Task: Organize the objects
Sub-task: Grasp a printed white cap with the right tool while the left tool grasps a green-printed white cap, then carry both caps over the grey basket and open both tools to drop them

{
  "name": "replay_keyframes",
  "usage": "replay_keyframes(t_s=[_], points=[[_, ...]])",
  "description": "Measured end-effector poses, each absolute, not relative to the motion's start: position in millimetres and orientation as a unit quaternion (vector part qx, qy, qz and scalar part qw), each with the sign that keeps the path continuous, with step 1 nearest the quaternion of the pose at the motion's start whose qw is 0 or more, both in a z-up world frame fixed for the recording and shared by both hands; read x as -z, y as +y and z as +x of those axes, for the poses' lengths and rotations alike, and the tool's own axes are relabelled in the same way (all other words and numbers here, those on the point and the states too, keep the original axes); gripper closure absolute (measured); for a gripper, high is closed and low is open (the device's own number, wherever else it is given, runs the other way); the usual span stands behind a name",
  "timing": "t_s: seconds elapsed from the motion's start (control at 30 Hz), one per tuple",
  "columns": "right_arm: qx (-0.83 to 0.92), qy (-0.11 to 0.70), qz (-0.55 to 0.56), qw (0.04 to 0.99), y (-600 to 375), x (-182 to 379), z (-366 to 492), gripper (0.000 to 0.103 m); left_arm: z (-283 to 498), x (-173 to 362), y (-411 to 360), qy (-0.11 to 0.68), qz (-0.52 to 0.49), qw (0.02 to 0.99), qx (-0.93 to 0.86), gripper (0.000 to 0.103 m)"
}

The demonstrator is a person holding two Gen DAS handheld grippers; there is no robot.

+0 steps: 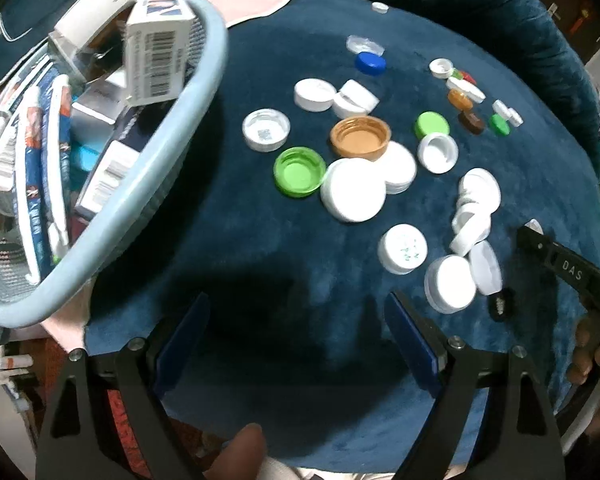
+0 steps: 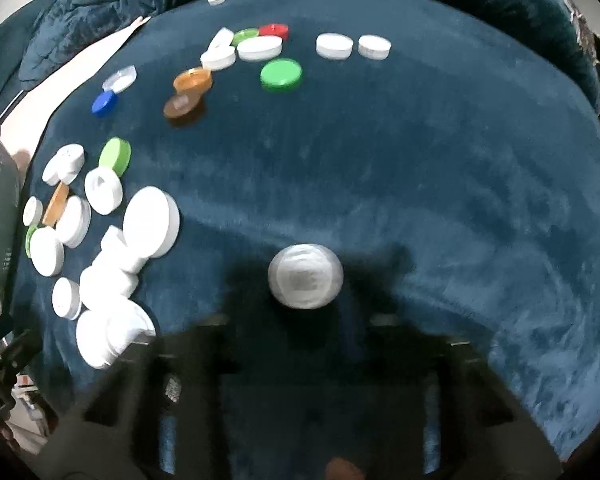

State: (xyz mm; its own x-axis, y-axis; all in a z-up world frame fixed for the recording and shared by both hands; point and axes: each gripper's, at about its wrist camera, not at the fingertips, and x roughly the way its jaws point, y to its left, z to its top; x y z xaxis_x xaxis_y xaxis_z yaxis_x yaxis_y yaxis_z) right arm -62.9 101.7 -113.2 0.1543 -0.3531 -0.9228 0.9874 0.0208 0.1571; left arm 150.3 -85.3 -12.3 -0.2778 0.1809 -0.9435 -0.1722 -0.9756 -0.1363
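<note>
Hovering over bare blue velvet cloth (image 1: 260,220) with jaws spread and empty, the left gripper (image 1: 296,344) faces scattered caps beside the light-blue basket (image 1: 204,92) at left, while the blurred right gripper (image 2: 300,344), its grip indiscernible, sits just near of a translucent white cap (image 2: 305,276).

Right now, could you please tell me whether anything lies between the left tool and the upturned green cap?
Nothing visible does: only bare blue cloth separates the left tool from the upturned green cap.
</note>
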Motion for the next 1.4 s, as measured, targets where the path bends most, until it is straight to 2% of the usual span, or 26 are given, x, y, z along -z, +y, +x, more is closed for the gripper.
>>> replay_keyframes(t_s=[0.13,0.23,0.33,0.37,0.57,0.6,0.67,0.73,0.77,0.8,0.97,1.07,1.4], points=[[0.538,0.334,0.46,0.622,110,106,-69,0.072,150,14,-74,-0.012,-0.588,0.13,-0.799,0.013],[0.53,0.323,0.477,0.623,110,105,-68,0.072,143,18,-61,-0.012,-0.582,0.125,-0.804,0.022],[0.523,0.319,0.487,0.622,113,104,-70,0.072,135,23,-50,-0.011,-0.577,0.119,-0.808,0.024],[0.523,0.319,0.487,0.622,114,104,-69,0.072,133,24,-46,-0.008,-0.575,0.12,-0.809,0.029],[0.522,0.314,0.49,0.624,114,103,-69,0.072,135,20,-32,0.011,-0.558,0.154,-0.815,0.078],[0.523,0.312,0.491,0.623,115,102,-70,0.072,137,19,-31,0.013,-0.558,0.159,-0.815,0.08],[0.524,0.309,0.492,0.623,117,100,-72,0.072,138,17,-31,0.009,-0.56,0.172,-0.811,0.08],[0.523,0.307,0.492,0.625,118,98,-71,0.072,139,16,-30,0.004,-0.561,0.182,-0.807,0.072],[0.522,0.307,0.491,0.626,119,98,-70,0.072,139,16,-29,0.004,-0.56,0.182,-0.808,0.058],[0.521,0.308,0.491,0.627,119,98,-69,0.072,139,16,-30,0.002,-0.559,0.181,-0.81,0.049],[0.516,0.31,0.487,0.632,121,96,-65,0.072,135,25,-28,0.004,-0.568,0.166,-0.806,0.051],[0.517,0.309,0.489,0.63,121,97,-66,0.072,135,31,-28,0.02,-0.569,0.157,-0.807,0.072],[0.503,0.278,0.502,0.646,120,83,-67,0.072,139,-2,-49,-0.007,-0.545,0.161,-0.823,0.072]])
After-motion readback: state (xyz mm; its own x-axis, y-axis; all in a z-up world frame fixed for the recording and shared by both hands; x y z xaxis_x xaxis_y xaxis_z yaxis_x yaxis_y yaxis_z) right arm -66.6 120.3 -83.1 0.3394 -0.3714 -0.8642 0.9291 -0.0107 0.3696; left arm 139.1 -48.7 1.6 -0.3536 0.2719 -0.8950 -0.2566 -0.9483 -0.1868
